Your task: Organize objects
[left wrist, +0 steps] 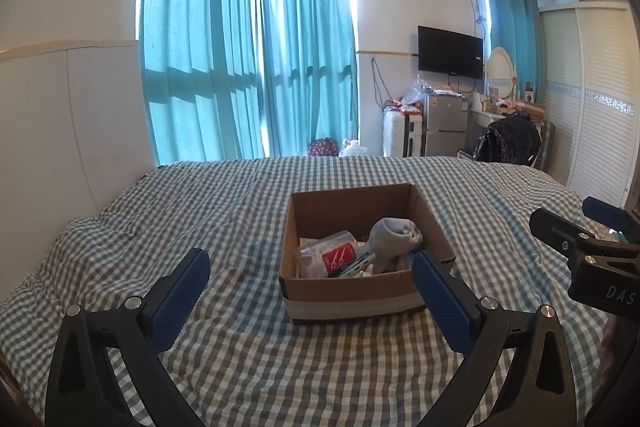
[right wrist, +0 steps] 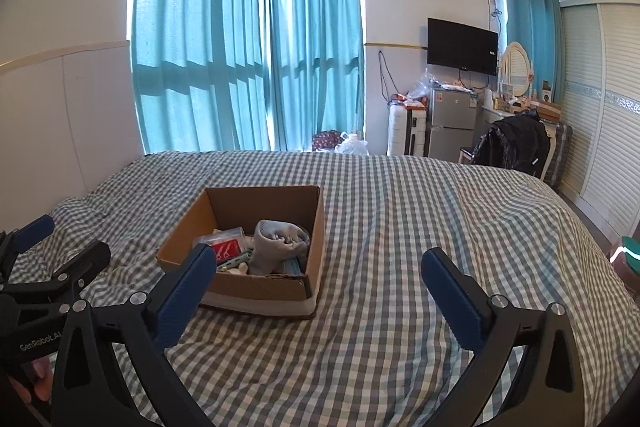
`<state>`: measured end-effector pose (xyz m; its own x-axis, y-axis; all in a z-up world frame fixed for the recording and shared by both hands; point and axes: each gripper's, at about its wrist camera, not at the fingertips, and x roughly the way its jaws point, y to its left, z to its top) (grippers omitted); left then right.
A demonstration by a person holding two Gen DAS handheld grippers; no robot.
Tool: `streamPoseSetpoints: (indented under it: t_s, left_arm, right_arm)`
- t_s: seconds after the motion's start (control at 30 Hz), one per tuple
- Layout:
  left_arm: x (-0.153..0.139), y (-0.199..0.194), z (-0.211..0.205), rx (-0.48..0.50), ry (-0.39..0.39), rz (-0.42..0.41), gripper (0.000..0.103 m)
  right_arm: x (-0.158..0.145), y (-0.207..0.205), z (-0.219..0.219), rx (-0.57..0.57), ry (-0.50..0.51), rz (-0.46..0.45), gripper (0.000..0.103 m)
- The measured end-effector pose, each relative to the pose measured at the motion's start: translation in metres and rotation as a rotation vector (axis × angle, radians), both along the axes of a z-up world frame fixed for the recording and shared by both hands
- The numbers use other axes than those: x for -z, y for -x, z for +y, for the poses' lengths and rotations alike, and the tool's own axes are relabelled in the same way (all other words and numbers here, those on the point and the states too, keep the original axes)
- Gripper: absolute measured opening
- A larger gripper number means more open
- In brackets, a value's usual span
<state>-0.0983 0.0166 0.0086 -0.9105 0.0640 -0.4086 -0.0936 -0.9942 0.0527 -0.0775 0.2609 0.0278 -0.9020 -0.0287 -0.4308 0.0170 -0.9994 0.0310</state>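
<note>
A cardboard box (left wrist: pixel 352 291) sits open on the checked bedspread (left wrist: pixel 240 367), near the middle of the bed, and it already holds the loose items: a clear plastic bottle with a red label (left wrist: pixel 330 255) lying on its side toward the left of the box, a rolled grey sock (left wrist: pixel 394 237) on the right, and a pale blue strip-like thing (left wrist: pixel 356 265) between them that is too small to name with any confidence. The left gripper (left wrist: pixel 310 283) hangs just short of the box's near wall with its blue-padded fingers (left wrist: pixel 182 301) spread wide apart and nothing between them; from its own camera the right-hand pad overlaps the box's near right corner. The right gripper (right wrist: pixel 318 285) is held to the right of the box over bare bedspread, its jaws likewise wide open and holding nothing. In the right wrist view the box (right wrist: pixel 256 291) lies left of centre and the left gripper (right wrist: pixel 52 239) shows at the left edge. Teal curtains (left wrist: pixel 240 55), a wall television (left wrist: pixel 450 53) and a small fridge (left wrist: pixel 446 125) stand well beyond the bed.
</note>
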Motion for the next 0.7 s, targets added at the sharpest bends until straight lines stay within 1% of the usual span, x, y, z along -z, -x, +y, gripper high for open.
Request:
streamPoseSetpoints:
  t_s: [0.13,0.23,0.47,0.7]
  left_arm:
    - [0.001,0.0,-0.006,-0.03,-0.007,-0.009,0.103]
    - [0.0,-0.001,-0.012,-0.044,-0.031,-0.013,0.103]
    - [-0.003,-0.004,-0.016,-0.059,-0.034,-0.009,0.103]
    - [0.001,-0.001,-0.019,-0.065,-0.042,-0.026,0.103]
  right_arm:
    - [0.007,0.002,0.002,0.015,-0.02,-0.013,0.103]
    - [0.011,-0.001,0.002,0.025,-0.05,-0.019,0.103]
    - [0.005,-0.005,0.003,0.027,-0.044,-0.014,0.103]
    - [0.002,-0.005,0.002,0.019,-0.034,-0.007,0.103]
